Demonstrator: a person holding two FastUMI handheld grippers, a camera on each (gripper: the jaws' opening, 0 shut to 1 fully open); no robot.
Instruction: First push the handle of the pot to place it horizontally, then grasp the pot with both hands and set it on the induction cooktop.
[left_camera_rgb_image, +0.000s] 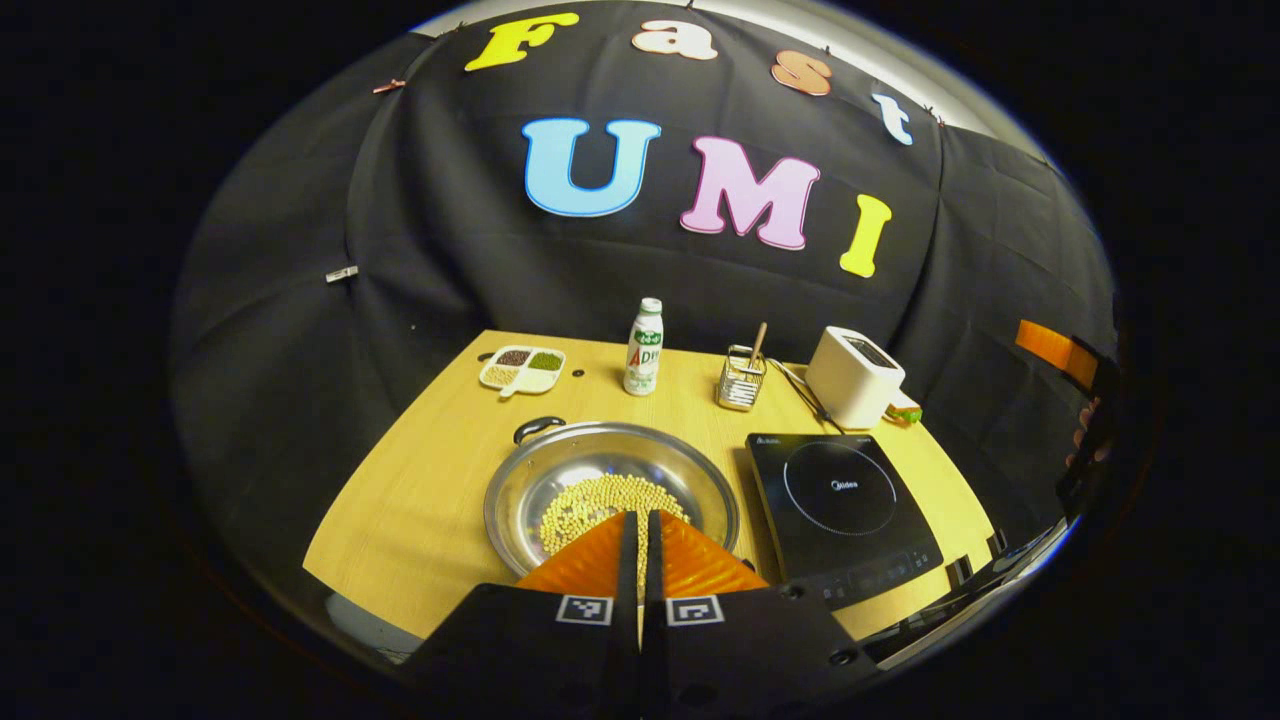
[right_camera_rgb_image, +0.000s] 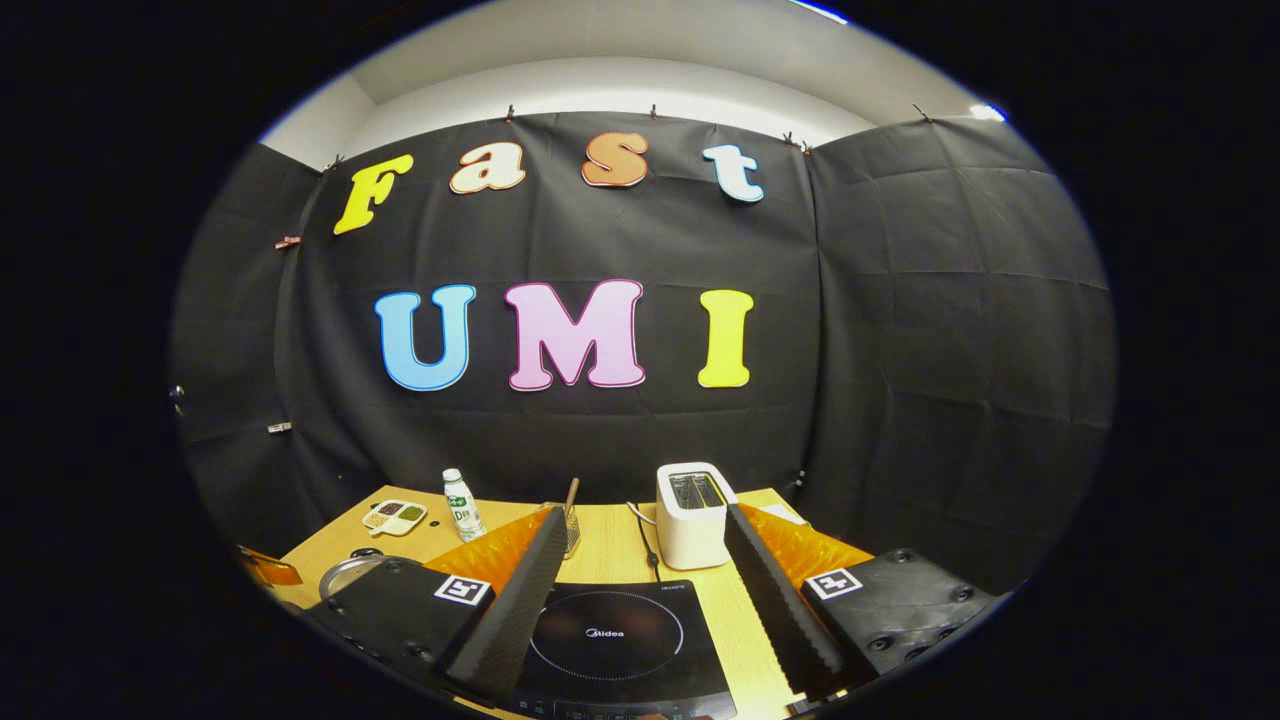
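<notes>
Left gripper view: our left gripper (left_camera_rgb_image: 640, 535) clenched, empty, above the pot (left_camera_rgb_image: 610, 495) of beans near the table's (left_camera_rgb_image: 420, 480) front edge, just left of the induction cooktop (left_camera_rgb_image: 840, 500). We judge it rigid, slick, heavy; take both rim handles. Far handle (left_camera_rgb_image: 538, 428) visible, near one hidden. Right gripper (right_camera_rgb_image: 640, 590) released.

Left gripper (left_camera_rgb_image: 640, 535): black housing, two wedge-shaped fingers with ribbed faces, one square black-and-white fiducial tag at the base of each. Round screw heads dot the housing lower right.

Right gripper (right_camera_rgb_image: 640, 560): two long black fingers with serrated inner edges (sawtooth profile), ribbed panels behind them, bulky black mounts carrying one fiducial tag each. Screw heads cluster on the right mount, a few more on the left one.
</notes>
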